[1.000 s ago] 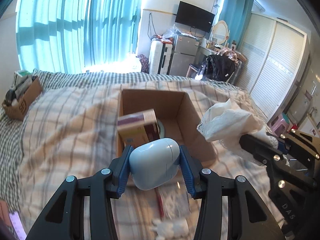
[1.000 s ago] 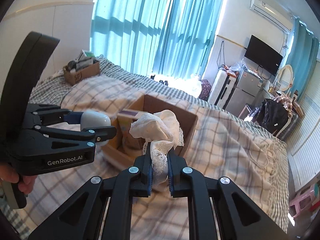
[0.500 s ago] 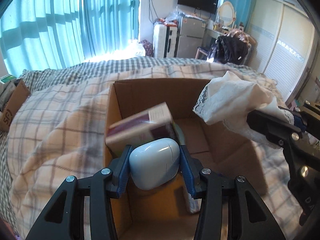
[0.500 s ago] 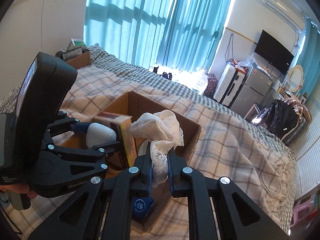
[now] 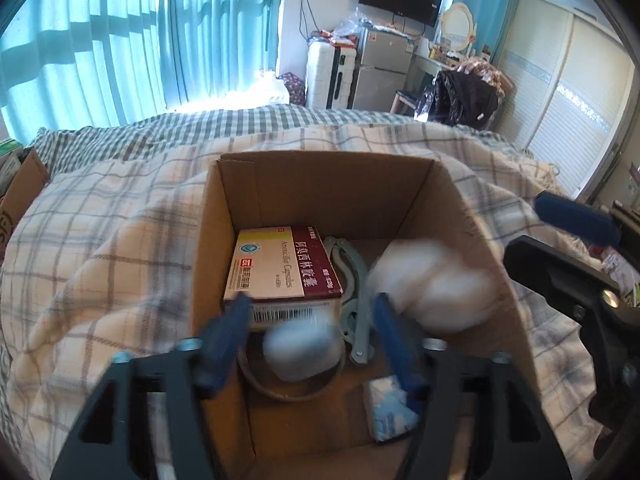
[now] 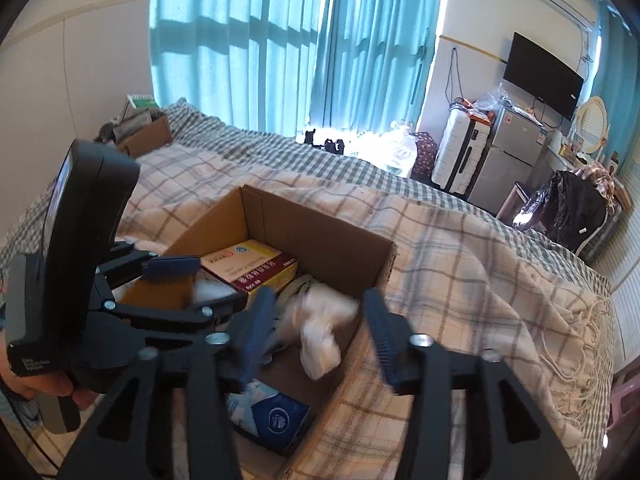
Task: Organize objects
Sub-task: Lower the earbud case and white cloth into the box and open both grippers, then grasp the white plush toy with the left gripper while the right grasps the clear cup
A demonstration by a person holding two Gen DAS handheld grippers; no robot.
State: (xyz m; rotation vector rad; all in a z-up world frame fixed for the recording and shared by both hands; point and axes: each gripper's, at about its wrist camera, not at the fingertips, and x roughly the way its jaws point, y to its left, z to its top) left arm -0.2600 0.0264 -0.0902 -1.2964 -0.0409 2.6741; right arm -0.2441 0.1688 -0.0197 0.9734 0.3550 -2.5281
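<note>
An open cardboard box [image 5: 320,184] sits on a bed covered with a plaid blanket [image 5: 100,248]. Two handheld black grippers with blue finger pads hover over the box.

The left gripper [image 5: 310,340] has its fingers spread apart and grips nothing. A blurred pale-blue case [image 5: 302,350] shows between them, touching neither pad, over a brown ring [image 5: 288,390] on the box floor.

The right gripper [image 6: 316,332] is spread wide too, holding nothing. A blurred white cloth [image 6: 320,328] appears between its fingers without touching them, just inside the box's near wall. From the left camera the cloth [image 5: 432,284] is a soft white blur on the box's right side.

Inside the box lies a medicine carton [image 5: 280,272], maroon and cream, flat against the left wall. Beside it is a grey metal tool [image 5: 352,300], and near the front corner a blue tissue pack [image 6: 268,416].

Beyond the bed hang turquoise curtains [image 6: 280,40]. A wall TV [image 6: 542,76] and a small fridge [image 6: 508,160] stand farther back.
</note>
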